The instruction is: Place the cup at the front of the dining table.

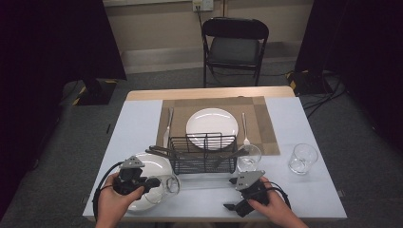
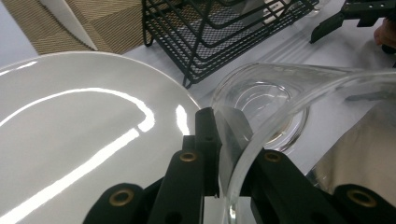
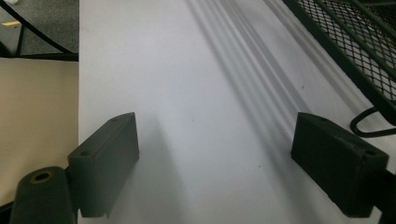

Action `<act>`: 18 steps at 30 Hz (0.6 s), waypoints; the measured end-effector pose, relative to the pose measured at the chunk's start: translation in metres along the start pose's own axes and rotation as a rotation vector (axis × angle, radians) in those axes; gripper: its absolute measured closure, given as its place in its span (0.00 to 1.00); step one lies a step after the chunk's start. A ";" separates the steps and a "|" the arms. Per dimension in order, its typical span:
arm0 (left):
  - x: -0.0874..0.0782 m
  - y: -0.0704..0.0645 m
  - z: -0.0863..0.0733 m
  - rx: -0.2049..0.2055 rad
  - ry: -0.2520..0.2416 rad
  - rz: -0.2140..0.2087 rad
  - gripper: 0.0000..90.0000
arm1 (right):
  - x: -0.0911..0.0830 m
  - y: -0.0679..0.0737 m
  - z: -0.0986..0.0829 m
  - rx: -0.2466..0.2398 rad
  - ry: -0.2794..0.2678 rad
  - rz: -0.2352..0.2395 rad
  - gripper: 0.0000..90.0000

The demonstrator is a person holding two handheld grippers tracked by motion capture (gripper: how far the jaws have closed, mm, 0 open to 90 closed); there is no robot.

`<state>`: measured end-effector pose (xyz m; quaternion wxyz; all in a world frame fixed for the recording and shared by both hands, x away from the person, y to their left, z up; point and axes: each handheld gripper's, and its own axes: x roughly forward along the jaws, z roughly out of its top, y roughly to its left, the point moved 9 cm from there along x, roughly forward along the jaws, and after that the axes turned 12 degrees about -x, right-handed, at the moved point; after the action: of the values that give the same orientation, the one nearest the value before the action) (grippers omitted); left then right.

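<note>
Glass (image 2: 261, 100) rim pinched by left gripper (image 2: 231, 140), lying tilted, empty.

A recording studio or lab mocked up as a dining spot. Black curtains (image 1: 52, 42) flank a set table (image 1: 142, 118); a folding chair (image 1: 235, 47), floor cables (image 1: 323, 95) and carpet surround it.

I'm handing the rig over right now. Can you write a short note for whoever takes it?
Left hand-held gripper: shut on the rim of a glass, tilted beside the near plate.
Right hand-held gripper: open, holding nothing, over the table near the wire basket.
Done: placemat has a plate, knife, fork.
Left: judging by the layout, the held glass and two more glasses still need placing.
</note>
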<state>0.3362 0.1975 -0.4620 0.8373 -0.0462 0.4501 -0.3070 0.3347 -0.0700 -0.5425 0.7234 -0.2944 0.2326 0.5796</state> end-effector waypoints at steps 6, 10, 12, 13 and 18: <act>-0.007 0.009 0.000 -0.022 -0.011 0.002 0.95 | 0.000 0.000 0.000 0.000 0.000 0.000 0.15; -0.010 0.013 0.002 -0.025 -0.019 0.008 0.95 | 0.000 0.000 0.000 0.000 0.000 0.000 0.15; -0.013 0.016 0.004 -0.023 -0.021 0.017 0.95 | 0.000 0.000 0.000 0.000 0.000 0.000 0.15; -0.013 0.017 0.004 -0.033 -0.027 0.019 0.95 | 0.000 0.000 0.000 0.000 0.000 0.000 0.15; -0.016 0.024 0.005 -0.051 -0.036 0.021 0.95 | 0.000 0.000 0.000 0.000 0.000 0.000 0.15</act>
<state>0.3447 0.2244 -0.4558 0.8470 -0.0682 0.4432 -0.2856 0.3347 -0.0700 -0.5425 0.7234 -0.2944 0.2326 0.5795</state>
